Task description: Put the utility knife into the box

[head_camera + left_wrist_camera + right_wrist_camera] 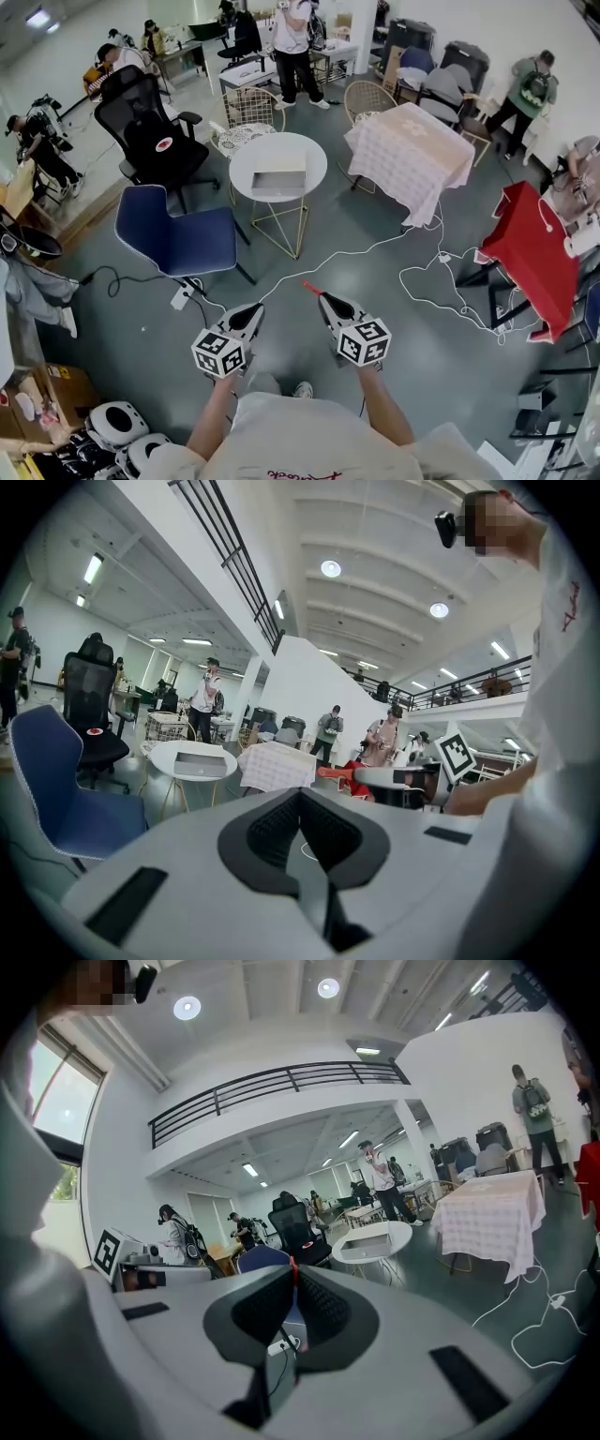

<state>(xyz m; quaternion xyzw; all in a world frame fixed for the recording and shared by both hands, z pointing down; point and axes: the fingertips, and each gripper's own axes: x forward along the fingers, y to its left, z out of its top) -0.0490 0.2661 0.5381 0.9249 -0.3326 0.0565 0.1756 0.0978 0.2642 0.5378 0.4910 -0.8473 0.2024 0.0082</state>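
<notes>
In the head view the task looked barely begun. The box (278,184) sat open on the round white counter (246,155), well away from the person across the floor. The knife (307,286) was not in it. It was pinched in the right tongs (322,298), with its red end poking past the tips. Carrying it over, lowering it in and letting go were all left to do.

In the left gripper view the left tongs (300,799) were pressed together with nothing between them.

In the right gripper view the right tongs (292,1277) were almost closed, clamping a thin red sliver of the knife.
</notes>
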